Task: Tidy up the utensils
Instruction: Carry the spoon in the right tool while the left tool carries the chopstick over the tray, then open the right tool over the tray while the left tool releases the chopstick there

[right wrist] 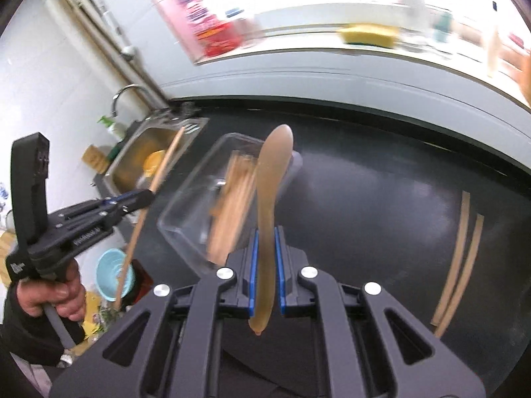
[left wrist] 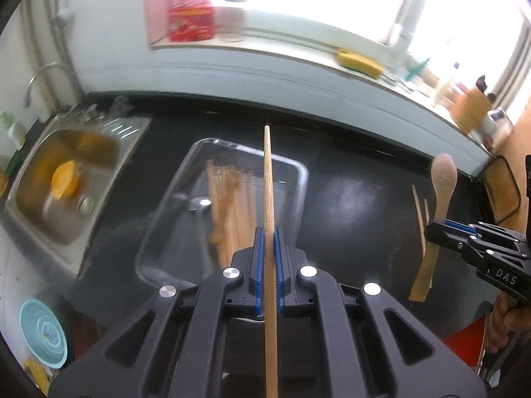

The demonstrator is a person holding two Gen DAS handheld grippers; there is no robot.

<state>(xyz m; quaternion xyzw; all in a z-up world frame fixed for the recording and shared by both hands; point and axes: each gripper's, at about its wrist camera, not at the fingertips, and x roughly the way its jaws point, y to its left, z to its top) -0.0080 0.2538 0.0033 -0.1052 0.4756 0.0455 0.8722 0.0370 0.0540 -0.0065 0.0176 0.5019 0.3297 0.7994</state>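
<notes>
Between my left gripper's blue pads sits a long wooden chopstick. The jaws are squeezed almost together, with only the thin stick in the gap. In the left wrist view the stick runs straight up the middle of the frame, and its far tip shows over the back edge of a clear tray.

That tray rests on the black counter, in the middle of the frame. Inside it I see a bunch of wooden chopsticks lying side by side, all a bit blurry. Something shiny and metal lies in the tray to their left, but I cannot tell what it is.

My right gripper is pinched narrow on a wooden spoon. The spoon's round end points up toward the middle of the right wrist frame, and its handle end pokes out low between the pads. From the left wrist view I see the same spoon at the right side of the frame, standing upright in the black jaws.

Two loose chopsticks lie on the counter at the right side of the right wrist frame, close together and well apart from the tray.

At the left of both frames is a steel sink with something orange in it. A light blue bowl sits in the lower left corner. A yellow sponge lies on the white ledge along the top. A person's hand grips the left tool's handle in the lower left of the right wrist view.
</notes>
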